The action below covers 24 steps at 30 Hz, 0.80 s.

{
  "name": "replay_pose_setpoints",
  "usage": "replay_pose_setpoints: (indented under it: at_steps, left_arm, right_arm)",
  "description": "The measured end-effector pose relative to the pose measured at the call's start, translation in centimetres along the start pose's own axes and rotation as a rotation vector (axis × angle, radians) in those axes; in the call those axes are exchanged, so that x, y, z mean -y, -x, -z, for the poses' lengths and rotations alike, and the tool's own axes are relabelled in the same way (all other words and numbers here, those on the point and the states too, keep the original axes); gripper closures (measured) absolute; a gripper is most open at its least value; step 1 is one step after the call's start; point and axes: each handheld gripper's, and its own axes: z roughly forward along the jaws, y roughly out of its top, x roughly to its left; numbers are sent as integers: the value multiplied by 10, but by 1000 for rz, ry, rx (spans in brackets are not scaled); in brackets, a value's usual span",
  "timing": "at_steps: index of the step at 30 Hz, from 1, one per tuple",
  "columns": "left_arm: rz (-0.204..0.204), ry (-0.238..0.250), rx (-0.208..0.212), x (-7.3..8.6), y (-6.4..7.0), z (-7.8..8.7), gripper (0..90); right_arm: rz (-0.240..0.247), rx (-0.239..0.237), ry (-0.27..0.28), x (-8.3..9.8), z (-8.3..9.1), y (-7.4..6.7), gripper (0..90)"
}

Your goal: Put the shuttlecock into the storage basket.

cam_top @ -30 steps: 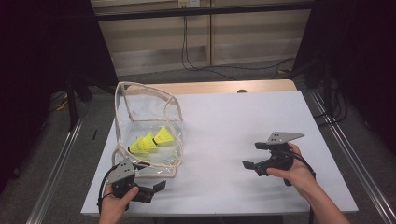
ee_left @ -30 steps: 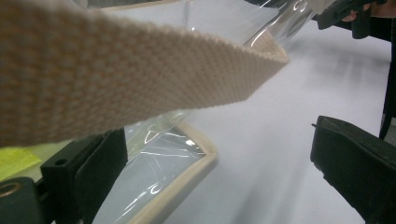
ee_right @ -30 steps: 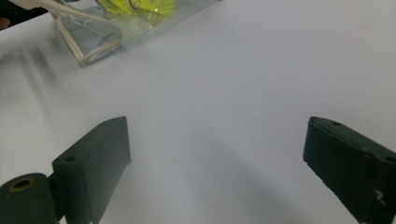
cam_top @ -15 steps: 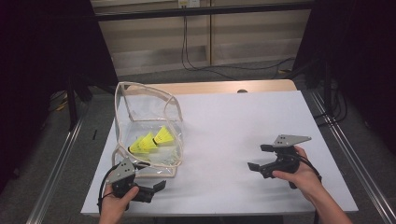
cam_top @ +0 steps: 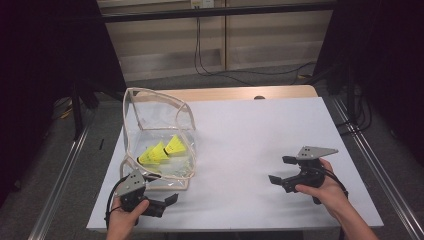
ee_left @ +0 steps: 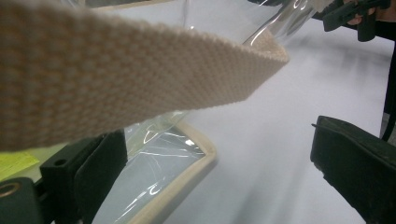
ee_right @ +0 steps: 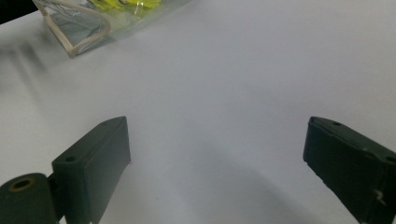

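With both tongs apart, I'd ease my left gripper (cam_top: 167,201) onto the clear bag's (cam_top: 157,120) webbing strap (ee_left: 140,79), seemingly unclamped; right gripper (cam_top: 281,170) waits near the table's (cam_top: 240,145) right edge.

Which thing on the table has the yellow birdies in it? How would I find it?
Look at the white table, on its left side. There stands a clear plastic bag with cream fabric edging, just beyond the left gripper. Two yellow shuttlecocks show through its see-through walls.
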Motion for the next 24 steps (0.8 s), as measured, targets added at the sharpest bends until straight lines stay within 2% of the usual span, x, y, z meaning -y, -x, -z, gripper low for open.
replay_pose_setpoints:
  at_steps: [24]
  left_arm:
    - [-5, -4, -1, 0, 0, -1, 37]
  right_arm:
    - [5, 9, 10, 10, 8, 3, 73]
